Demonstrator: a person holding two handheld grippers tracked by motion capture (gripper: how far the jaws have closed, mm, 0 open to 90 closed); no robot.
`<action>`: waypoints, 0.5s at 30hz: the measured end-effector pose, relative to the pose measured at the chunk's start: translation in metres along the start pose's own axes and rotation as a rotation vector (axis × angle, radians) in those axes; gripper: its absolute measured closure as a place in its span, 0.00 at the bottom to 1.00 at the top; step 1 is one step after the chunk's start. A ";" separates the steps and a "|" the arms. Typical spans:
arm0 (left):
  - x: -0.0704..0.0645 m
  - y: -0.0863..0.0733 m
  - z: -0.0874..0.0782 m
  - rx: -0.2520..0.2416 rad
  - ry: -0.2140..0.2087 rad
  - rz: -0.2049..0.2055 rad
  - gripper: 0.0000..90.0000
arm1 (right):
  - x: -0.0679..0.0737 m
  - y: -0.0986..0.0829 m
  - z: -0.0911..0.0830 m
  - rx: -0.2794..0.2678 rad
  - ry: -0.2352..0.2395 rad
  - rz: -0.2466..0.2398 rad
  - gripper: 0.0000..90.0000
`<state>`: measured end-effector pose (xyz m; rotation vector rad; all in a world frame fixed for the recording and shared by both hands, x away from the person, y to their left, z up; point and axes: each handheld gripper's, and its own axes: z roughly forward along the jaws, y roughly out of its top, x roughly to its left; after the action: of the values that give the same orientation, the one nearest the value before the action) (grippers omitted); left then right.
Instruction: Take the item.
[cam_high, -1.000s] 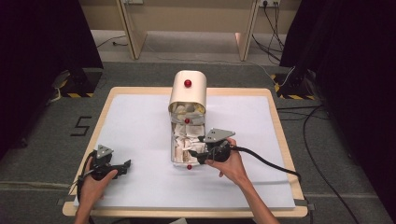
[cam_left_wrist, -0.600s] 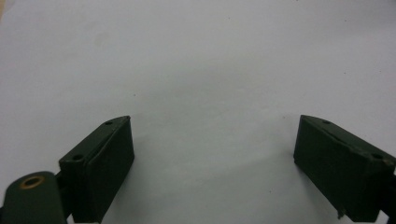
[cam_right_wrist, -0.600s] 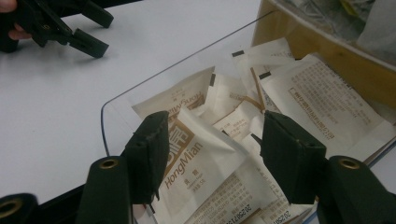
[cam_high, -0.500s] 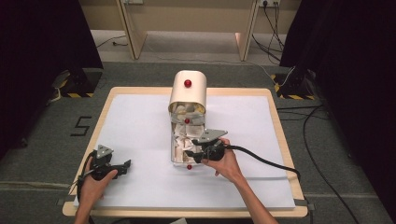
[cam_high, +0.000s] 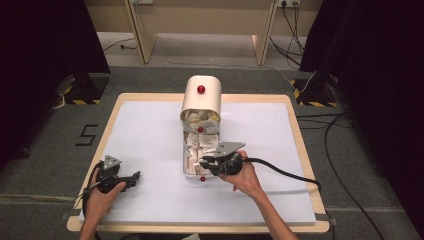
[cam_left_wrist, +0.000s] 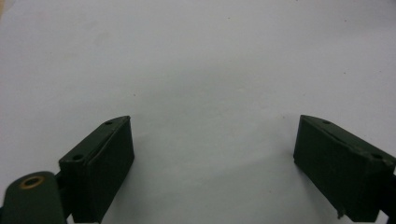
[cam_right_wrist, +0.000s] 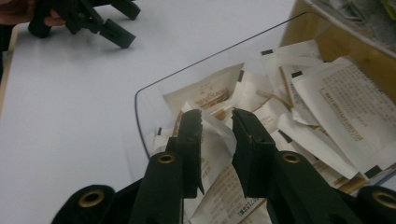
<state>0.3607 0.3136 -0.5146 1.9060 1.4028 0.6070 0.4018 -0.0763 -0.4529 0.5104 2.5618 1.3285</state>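
A cream round-topped box (cam_high: 201, 100) with a red knob stands at the middle of the table. In front of it lies a clear tray (cam_high: 185, 171) full of white paper sachets (cam_high: 197, 147). My right gripper (cam_high: 203, 162) reaches over the tray's near end from the right. In the right gripper view the tray rim (cam_right_wrist: 140, 93) curves round the sachets (cam_right_wrist: 327, 102), and the right gripper (cam_right_wrist: 217, 116) has its jaws nearly together, pinching a white sachet (cam_right_wrist: 215, 140). My left gripper (cam_high: 134, 178) rests at the near left. In its own view the left gripper (cam_left_wrist: 212, 140) stands open over bare sheet.
A white sheet (cam_high: 150, 135) covers the wooden table (cam_high: 295, 115). A thick black cable (cam_high: 285, 175) trails right from the right gripper. The left gripper (cam_right_wrist: 100, 23) and hand appear at the top left of the right gripper view. Cables and black stands lie on the floor around.
My right gripper has moved left and slightly nearer, down onto the sachets at the tray's front end. The left gripper has stayed put.
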 end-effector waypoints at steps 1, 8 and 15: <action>0.000 0.000 0.000 0.000 0.000 0.000 0.13 | 0.001 -0.001 0.000 0.004 0.000 -0.005 0.87; 0.000 0.000 0.000 0.001 -0.001 0.000 0.13 | 0.005 -0.002 -0.004 -0.016 -0.006 -0.027 0.97; 0.000 0.000 0.000 0.000 0.000 0.000 0.13 | 0.002 0.003 -0.014 -0.056 -0.015 -0.016 0.99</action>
<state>0.3607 0.3136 -0.5146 1.9063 1.4023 0.6068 0.3954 -0.0844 -0.4428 0.4864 2.5037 1.3806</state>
